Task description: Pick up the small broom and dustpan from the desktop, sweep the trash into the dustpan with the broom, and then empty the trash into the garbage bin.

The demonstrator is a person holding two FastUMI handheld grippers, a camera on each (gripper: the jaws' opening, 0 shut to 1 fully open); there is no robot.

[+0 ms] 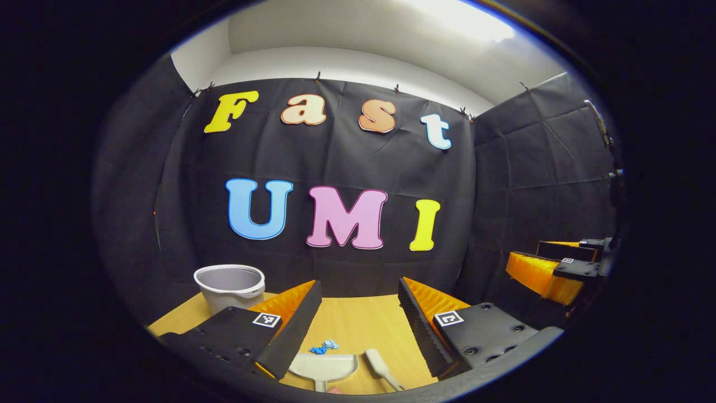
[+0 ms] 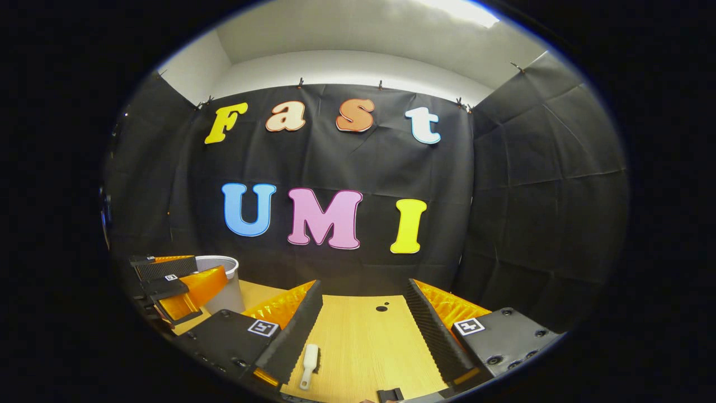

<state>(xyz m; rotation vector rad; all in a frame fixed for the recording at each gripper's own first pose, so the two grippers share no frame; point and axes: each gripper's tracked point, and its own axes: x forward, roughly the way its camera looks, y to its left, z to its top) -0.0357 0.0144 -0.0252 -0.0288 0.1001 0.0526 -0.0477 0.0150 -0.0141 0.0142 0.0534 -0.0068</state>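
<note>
Both grippers hang above a pale wooden desk (image 1: 358, 324) inside a booth walled in black cloth. In the left gripper view, the left gripper (image 1: 358, 319) has its fingers spread wide with nothing between them, and the desk shows through the gap. Low in that gap lies the dustpan (image 1: 324, 366), its handle running off the bottom edge, with a small crumpled scrap of blue trash (image 1: 326, 347) just beyond its far rim. The broom (image 1: 380, 369) lies just to the right of the dustpan, apart from it, head pointing away from the camera. A grey bin (image 1: 230, 285) stands upright at the far left of the desk, near the cloth, partly behind the left finger. At the right edge of the same view the other gripper hangs in the air, well apart from the desk items. In the right gripper view, the right gripper (image 2: 363, 319) is likewise wide open and holds nothing; the broom (image 2: 309, 364) lies on the desk close beside its left finger, touching neither finger. Two small dark spots (image 2: 382, 308) mark the wood farther back. At the left of this view the left gripper (image 2: 168, 285) hangs in front of the bin (image 2: 224, 280), hiding part of it.
</note>
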